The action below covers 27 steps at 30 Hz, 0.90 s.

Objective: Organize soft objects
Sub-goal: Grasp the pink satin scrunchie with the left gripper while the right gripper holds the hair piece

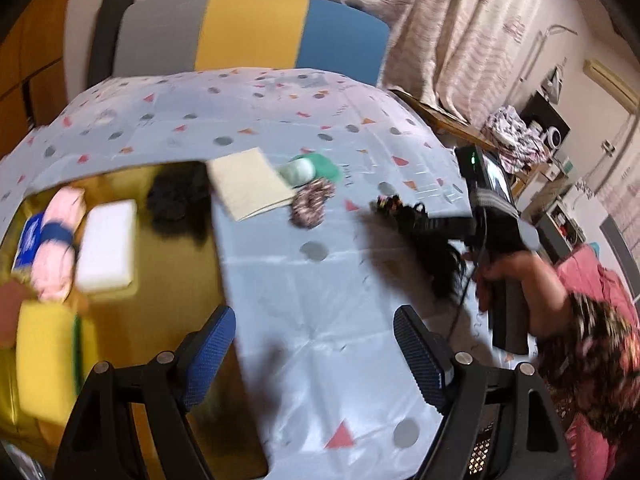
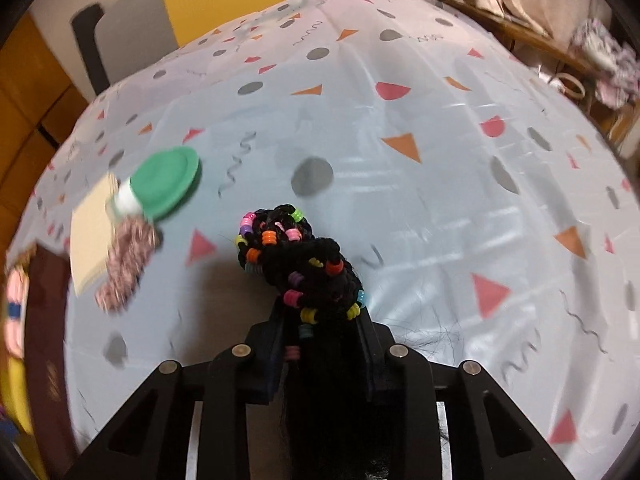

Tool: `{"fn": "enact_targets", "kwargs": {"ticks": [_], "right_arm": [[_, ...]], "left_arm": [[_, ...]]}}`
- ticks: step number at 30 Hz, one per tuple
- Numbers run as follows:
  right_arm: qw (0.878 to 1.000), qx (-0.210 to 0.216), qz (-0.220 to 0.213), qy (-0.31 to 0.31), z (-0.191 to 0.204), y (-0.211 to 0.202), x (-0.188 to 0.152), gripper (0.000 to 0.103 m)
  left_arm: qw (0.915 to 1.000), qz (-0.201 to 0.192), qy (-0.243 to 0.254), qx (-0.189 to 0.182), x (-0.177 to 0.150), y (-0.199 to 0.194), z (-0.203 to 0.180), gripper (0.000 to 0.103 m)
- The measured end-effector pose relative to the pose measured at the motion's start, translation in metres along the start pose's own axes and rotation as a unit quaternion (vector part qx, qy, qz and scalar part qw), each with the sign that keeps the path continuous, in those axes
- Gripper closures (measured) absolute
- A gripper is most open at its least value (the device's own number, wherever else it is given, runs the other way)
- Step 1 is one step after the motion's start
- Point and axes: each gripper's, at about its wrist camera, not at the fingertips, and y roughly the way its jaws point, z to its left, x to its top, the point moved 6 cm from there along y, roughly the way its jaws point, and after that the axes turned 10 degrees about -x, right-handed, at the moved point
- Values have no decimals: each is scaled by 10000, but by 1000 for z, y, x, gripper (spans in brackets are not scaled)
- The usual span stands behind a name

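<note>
My right gripper [image 2: 320, 320] is shut on a black braided hairpiece with coloured beads [image 2: 296, 256] and holds it above the patterned tablecloth [image 2: 400, 200]. In the left wrist view that gripper [image 1: 404, 210] comes in from the right with the hairpiece [image 1: 424, 240] hanging from it. My left gripper [image 1: 316, 344] is open and empty over the cloth beside a yellow box [image 1: 176, 280]. The box holds a pink roll [image 1: 58, 240], a white sponge [image 1: 108, 246], a yellow sponge [image 1: 44, 356] and a black fluffy item [image 1: 176, 196]. On the cloth lie a cream cloth [image 1: 248, 184], a green puff [image 1: 320, 166] and a speckled scrunchie [image 1: 312, 204].
A grey, yellow and blue chair back [image 1: 248, 28] stands behind the table. Curtains [image 1: 460, 20] and cluttered shelves [image 1: 540, 132] are at the right. The scrunchie [image 2: 124, 268], green puff [image 2: 164, 184] and cream cloth [image 2: 92, 236] lie left of the right gripper.
</note>
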Motion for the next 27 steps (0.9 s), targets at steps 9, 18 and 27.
{"fn": "enact_targets", "kwargs": {"ticks": [9, 18, 27], "right_arm": [[9987, -191, -220, -417, -1, -6, -16, 72], [9983, -308, -258, -427, 2, -5, -13, 72], [9988, -238, -166, -386, -1, -5, -13, 72]], "left_arm": [[9966, 705, 95, 408, 31, 70, -22, 21], [9909, 634, 279, 1151, 72, 115, -8, 21], [9849, 615, 637, 1490, 92, 158, 10, 21]]}}
